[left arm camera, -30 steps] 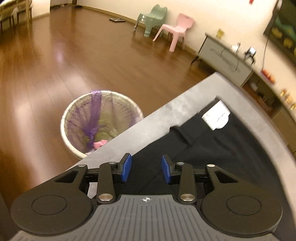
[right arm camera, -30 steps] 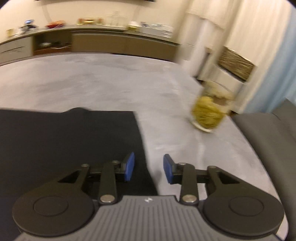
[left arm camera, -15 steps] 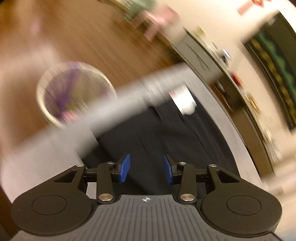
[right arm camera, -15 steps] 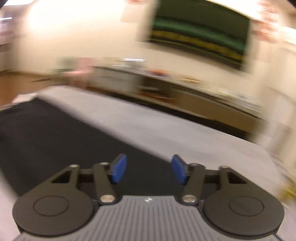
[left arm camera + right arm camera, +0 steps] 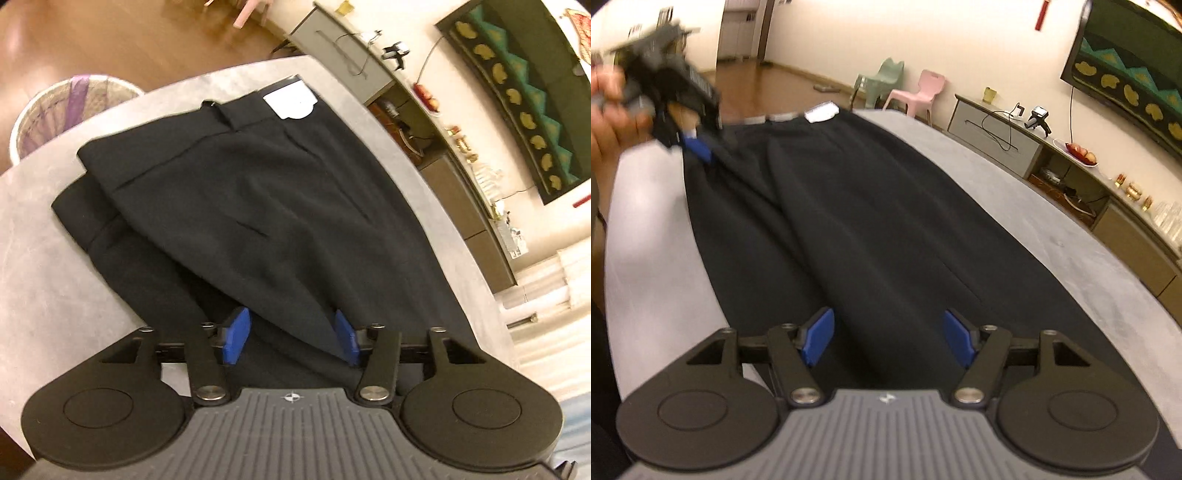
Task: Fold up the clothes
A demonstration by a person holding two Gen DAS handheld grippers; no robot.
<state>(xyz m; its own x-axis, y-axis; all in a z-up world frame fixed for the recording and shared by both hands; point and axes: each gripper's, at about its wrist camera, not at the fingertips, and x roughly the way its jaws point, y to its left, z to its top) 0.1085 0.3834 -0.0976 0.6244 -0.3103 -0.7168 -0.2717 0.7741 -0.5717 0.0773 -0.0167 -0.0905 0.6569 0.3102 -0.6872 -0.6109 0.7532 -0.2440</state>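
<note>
Black trousers [image 5: 258,206]: lie flat, lengthwise on the grey table [image 5: 48,280].
Left gripper [image 5: 291,334]: fingers apart, just widened, straddling a fabric fold.
Right gripper [image 5: 888,341]: fingers apart, empty; pinch both edges squarely together.

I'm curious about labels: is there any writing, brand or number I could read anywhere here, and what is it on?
No text can be read in these pictures.
White tag on the black trousers: it looks blank, with nothing legible.
Small emblem on the gripper body: a symbol, not letters.
Red hanging strip on the wall: too small to read.
</note>
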